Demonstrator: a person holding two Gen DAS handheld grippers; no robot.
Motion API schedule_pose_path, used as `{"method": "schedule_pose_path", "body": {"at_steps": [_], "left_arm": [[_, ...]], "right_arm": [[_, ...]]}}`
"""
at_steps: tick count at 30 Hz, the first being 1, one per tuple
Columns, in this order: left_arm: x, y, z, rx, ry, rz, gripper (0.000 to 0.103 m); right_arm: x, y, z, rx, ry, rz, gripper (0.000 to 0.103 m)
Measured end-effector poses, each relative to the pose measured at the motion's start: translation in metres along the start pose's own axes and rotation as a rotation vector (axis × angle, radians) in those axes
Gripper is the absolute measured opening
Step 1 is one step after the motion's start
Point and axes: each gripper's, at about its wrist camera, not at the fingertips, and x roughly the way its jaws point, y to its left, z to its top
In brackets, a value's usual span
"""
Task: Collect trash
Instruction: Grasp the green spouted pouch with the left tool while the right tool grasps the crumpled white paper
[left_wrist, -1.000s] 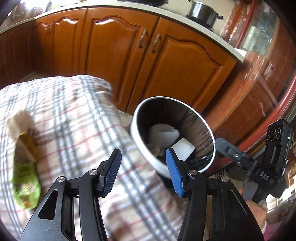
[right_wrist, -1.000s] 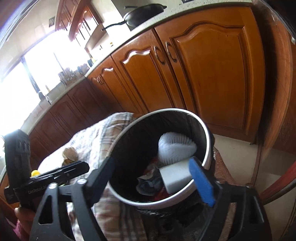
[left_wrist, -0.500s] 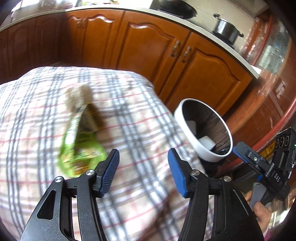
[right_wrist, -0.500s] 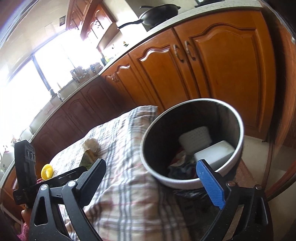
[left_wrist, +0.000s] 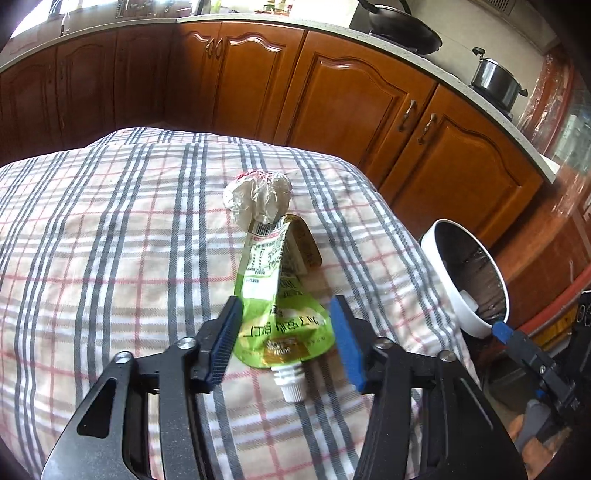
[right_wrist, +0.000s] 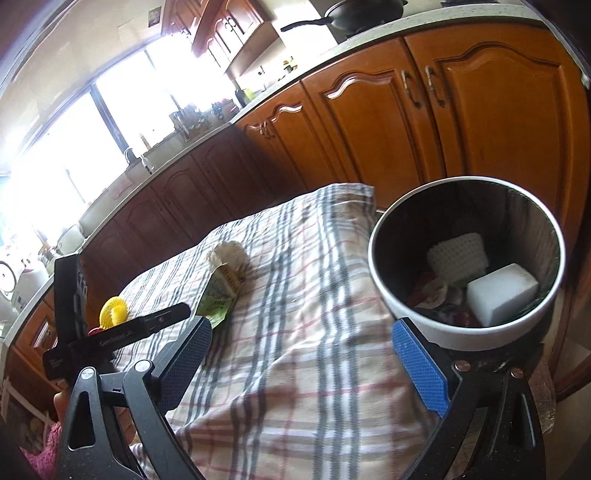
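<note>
- The left gripper (left_wrist: 284, 339) hovers low over a surface draped in a plaid cloth (left_wrist: 110, 240), its blue pads on either side of the wide bottom of a green spouted drink pouch (left_wrist: 275, 295).
- Its jaws have just been closing; the pouch lies between them, but a gap shows at each pad, so nothing is pinched yet.
- The pouch lies flat on the cloth, white screw spout (left_wrist: 291, 384) toward the camera, its torn-open top end away.
- A crumpled white paper wad (left_wrist: 258, 195) sits on the cloth, touching the far end of the pouch.
- The right gripper (right_wrist: 306, 354) is spread wide with nothing between its pads; it hangs over the near edge of the plaid cloth (right_wrist: 295, 332).
- A round trash bin (right_wrist: 384, 295) with a white rim and dark inside stands just beside the cloth-covered surface, off its corner.
- In the bin lie a white foam block (right_wrist: 502, 291), a white netted foam sleeve (right_wrist: 458, 254) and some darker scraps beneath.
- From the right wrist view the pouch (right_wrist: 218, 299) and paper wad (right_wrist: 227, 254) show farther along the cloth, with the left gripper's black body (right_wrist: 122, 332) in front of them and a small yellow ridged thing (right_wrist: 114, 312) nearby.
- Wooden cabinets (left_wrist: 351, 96) run behind; a wok (left_wrist: 402, 29) and a lidded steel pot (left_wrist: 495, 77) sit on their countertop.
</note>
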Motion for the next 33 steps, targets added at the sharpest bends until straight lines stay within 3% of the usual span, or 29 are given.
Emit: {"method": "schedule_pose_path", "body": {"at_steps": [4, 7, 9, 15, 22, 25, 30, 33], "left_arm": [[0.022, 0.000, 0.008, 0.030, 0.040, 0.017, 0.028], [0.038, 0.001, 0.008, 0.046, 0.074, 0.018, 0.011], [0.037, 0.001, 0.007, 0.060, 0.052, 0.019, 0.005], [0.008, 0.022, -0.001, 0.044, -0.007, 0.017, 0.003], [-0.029, 0.063, -0.006, -0.012, -0.057, 0.054, 0.003], [-0.030, 0.078, -0.008, -0.038, -0.058, 0.091, 0.003], [-0.026, 0.101, -0.011, -0.095, -0.049, 0.109, 0.003], [-0.025, 0.103, -0.012, -0.098, -0.046, 0.109, 0.003]], "right_arm": [[0.012, 0.007, -0.001, -0.010, 0.022, 0.003, 0.099], [0.019, 0.012, -0.001, -0.016, 0.034, 0.004, 0.099], [0.025, 0.015, 0.001, -0.021, 0.038, 0.007, 0.099], [0.046, 0.034, 0.010, -0.071, 0.040, 0.005, 0.099], [0.095, 0.060, 0.019, -0.117, 0.104, 0.046, 0.098], [0.116, 0.076, 0.024, -0.143, 0.133, 0.066, 0.095], [0.156, 0.106, 0.036, -0.200, 0.176, 0.081, 0.078], [0.181, 0.117, 0.041, -0.215, 0.193, 0.075, 0.076]]}}
